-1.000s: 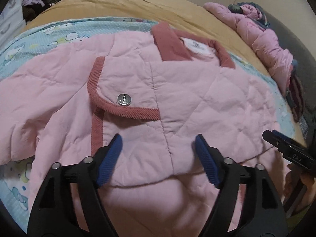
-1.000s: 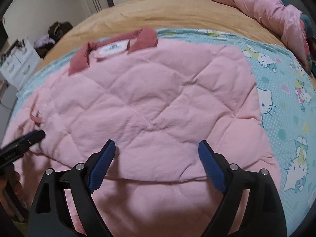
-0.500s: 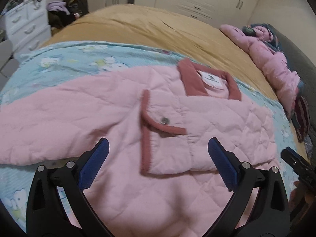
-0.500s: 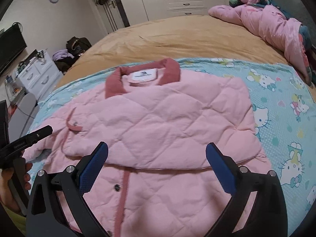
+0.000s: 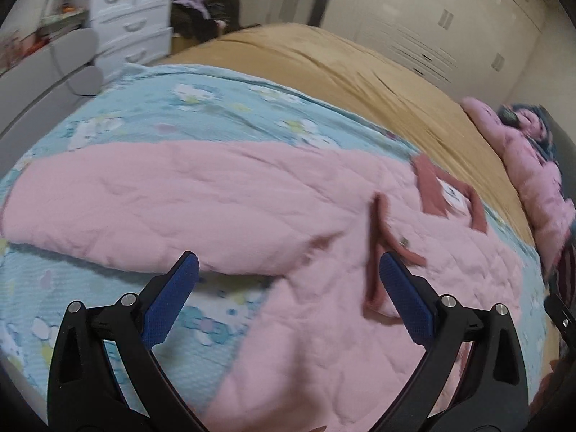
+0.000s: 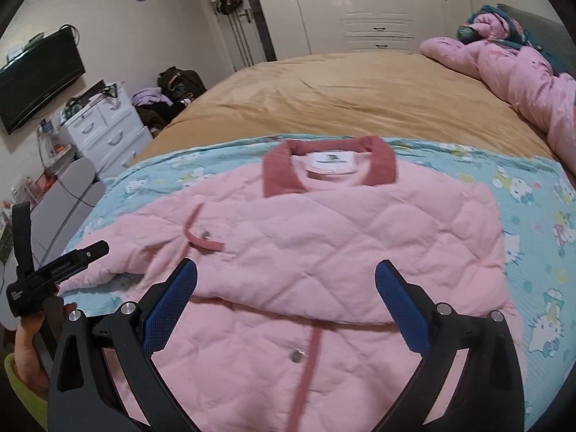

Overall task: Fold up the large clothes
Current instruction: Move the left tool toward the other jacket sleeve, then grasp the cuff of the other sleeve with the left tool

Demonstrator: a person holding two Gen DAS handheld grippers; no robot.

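A pink quilted jacket (image 6: 324,237) with a dark-pink collar (image 6: 381,165) lies on the bed, its right side folded over the front. In the left wrist view the jacket (image 5: 324,252) shows with its left sleeve (image 5: 162,201) stretched out to the left. My left gripper (image 5: 288,298) is open and empty, above the spot where the sleeve meets the body. My right gripper (image 6: 286,302) is open and empty, above the lower edge of the fold. The left gripper's body also shows in the right wrist view (image 6: 54,270) at the left edge.
The jacket rests on a light-blue cartoon-print sheet (image 6: 532,223) over a tan bedspread (image 6: 360,90). A pink duvet (image 6: 522,72) is heaped at the far right. White drawers (image 6: 108,129), a bag (image 6: 180,79) and wardrobes stand beyond the bed.
Both grippers have pulled back and up from the jacket. The left one has swung to the left, so the outstretched sleeve now fills its view.
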